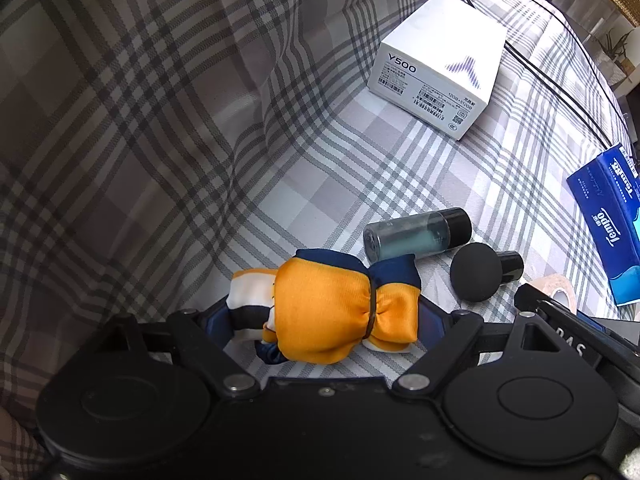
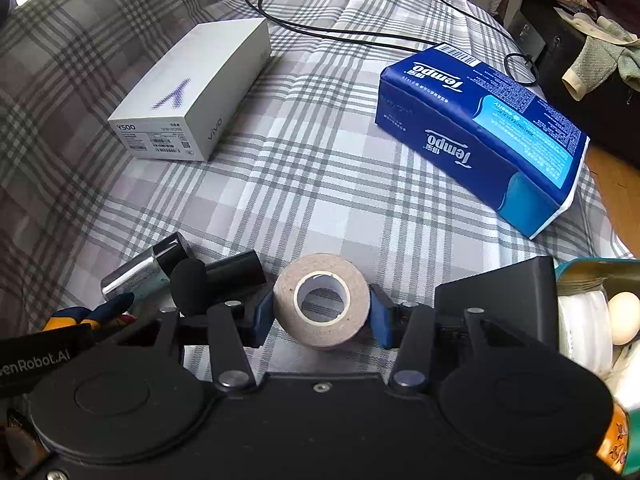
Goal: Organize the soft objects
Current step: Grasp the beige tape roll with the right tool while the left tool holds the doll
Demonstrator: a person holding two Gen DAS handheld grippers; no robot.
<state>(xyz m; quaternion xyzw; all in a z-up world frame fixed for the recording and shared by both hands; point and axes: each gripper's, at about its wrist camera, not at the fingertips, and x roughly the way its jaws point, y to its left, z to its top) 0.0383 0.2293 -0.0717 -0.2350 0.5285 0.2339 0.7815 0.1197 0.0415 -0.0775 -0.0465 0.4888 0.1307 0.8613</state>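
**Tape roll clamped, cloth bundle between wide jaws**

My right tool (image 2: 322,314) is clamped on the roll of tape (image 2: 322,300): both blue pads press its sides, its hollow core facing me, on the plaid bedspread (image 2: 312,184). My left tool (image 1: 320,320) stands wide apart around the orange-and-navy cloth bundle (image 1: 332,312); I cannot tell whether the pads touch it.

Taking the tape roll as landmark: the bundle lies to its left, with the black round-headed piece (image 2: 192,286) and the small dark-capped bottle (image 2: 148,268) between and just behind. The white phone box (image 2: 192,92) sits well beyond, up and left. The blue tissue pack (image 2: 480,136) lies beyond to the right. A black cable (image 2: 360,34) loops farthest back.
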